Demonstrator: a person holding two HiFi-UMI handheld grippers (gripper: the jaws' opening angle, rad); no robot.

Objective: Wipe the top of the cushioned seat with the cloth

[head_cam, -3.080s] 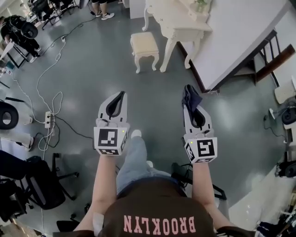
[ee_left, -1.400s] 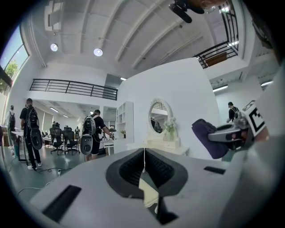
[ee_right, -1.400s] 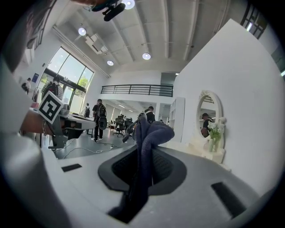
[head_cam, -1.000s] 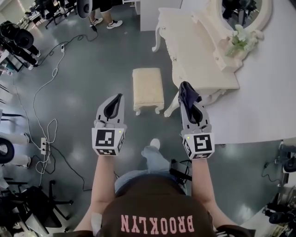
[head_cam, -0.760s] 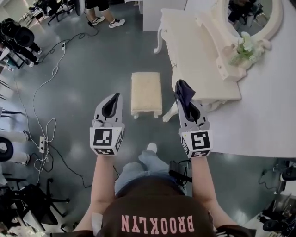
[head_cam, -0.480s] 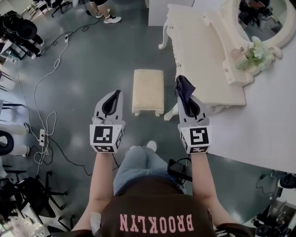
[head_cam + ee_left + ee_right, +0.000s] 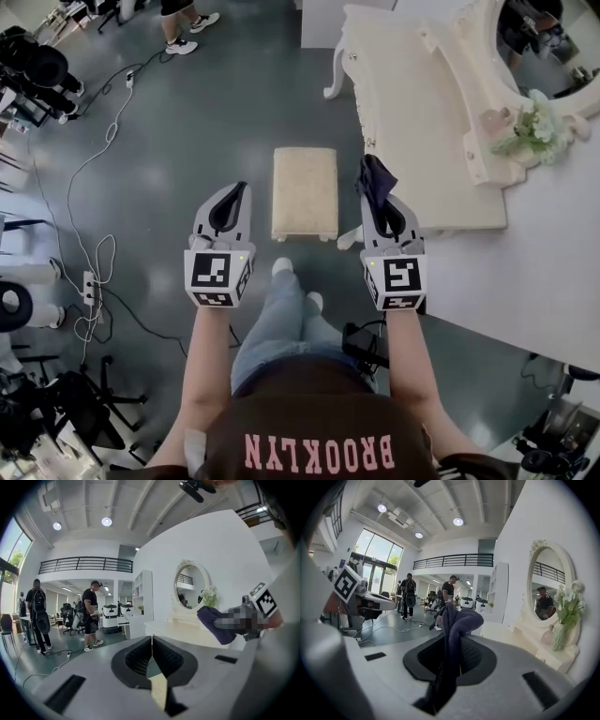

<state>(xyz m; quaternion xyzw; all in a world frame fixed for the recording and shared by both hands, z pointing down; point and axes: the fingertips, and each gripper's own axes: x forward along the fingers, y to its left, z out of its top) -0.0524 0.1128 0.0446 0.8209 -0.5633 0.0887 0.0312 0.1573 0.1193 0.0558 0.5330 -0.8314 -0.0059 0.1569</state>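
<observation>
The cushioned seat (image 7: 305, 191), a small cream stool with carved legs, stands on the grey floor ahead of me, between my two grippers. My right gripper (image 7: 380, 191) is shut on a dark blue cloth (image 7: 376, 178), which bunches up past its tips (image 7: 457, 620). It hangs in the air just right of the stool, over the dressing table's edge. My left gripper (image 7: 232, 193) is shut with nothing in it, its jaws meeting in a thin line (image 7: 151, 641), and it hangs left of the stool.
A cream dressing table (image 7: 422, 112) with an oval mirror (image 7: 546, 590) and a vase of white flowers (image 7: 530, 127) stands close on the right. Cables and a power strip (image 7: 91, 286) lie on the floor at left. People (image 7: 90, 613) stand further off.
I have walked up to the stool, which has come from the far top of the head view to just in front of my grippers. Both grippers stay shut, the right still holding the cloth.
</observation>
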